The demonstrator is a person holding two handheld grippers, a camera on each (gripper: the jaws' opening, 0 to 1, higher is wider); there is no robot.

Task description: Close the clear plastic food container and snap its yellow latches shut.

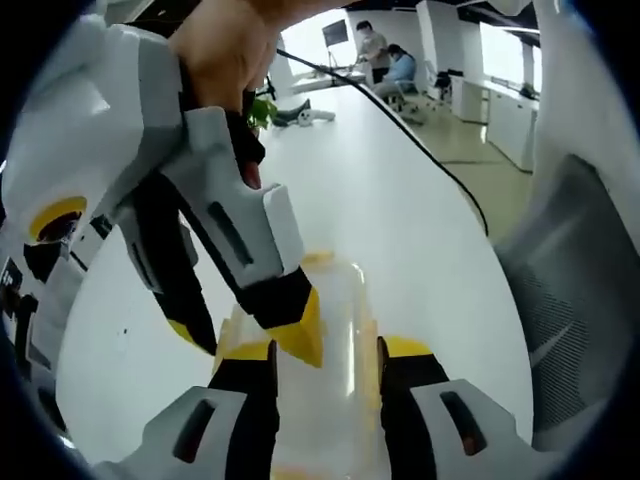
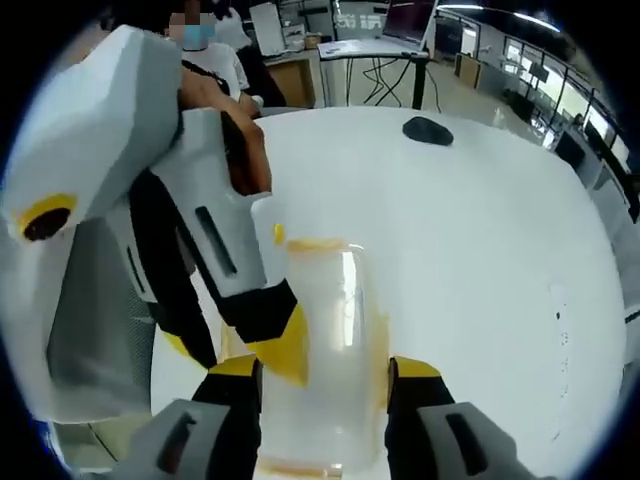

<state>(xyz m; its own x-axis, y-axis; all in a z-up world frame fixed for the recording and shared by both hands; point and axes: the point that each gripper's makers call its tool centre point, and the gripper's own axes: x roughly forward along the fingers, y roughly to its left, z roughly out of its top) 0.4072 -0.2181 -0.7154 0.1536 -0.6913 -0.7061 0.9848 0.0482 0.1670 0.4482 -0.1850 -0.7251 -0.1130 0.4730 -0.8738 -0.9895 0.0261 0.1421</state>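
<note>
1. Latching is looking like the step in hand: the clear container (image 2: 320, 340) is sitting lid-down on the white table (image 2: 480, 250), and next needs a firm squeeze on a yellow latch (image 1: 300, 335).
2. Left gripper (image 1: 325, 365) jaws are straddling the container, spread.
3. Right gripper (image 2: 325, 380) jaws are spread too, flanking it; whether they're touching, can't tell.

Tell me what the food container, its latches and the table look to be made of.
Container: clear, glossy plastic by the look of it; the white table shows through it, and a bright highlight runs along its top.
Latches: opaque yellow, probably plastic too; their finish is blurred.
Table: smooth white top with a soft sheen, perhaps laminate or painted board; I cannot tell which.
</note>
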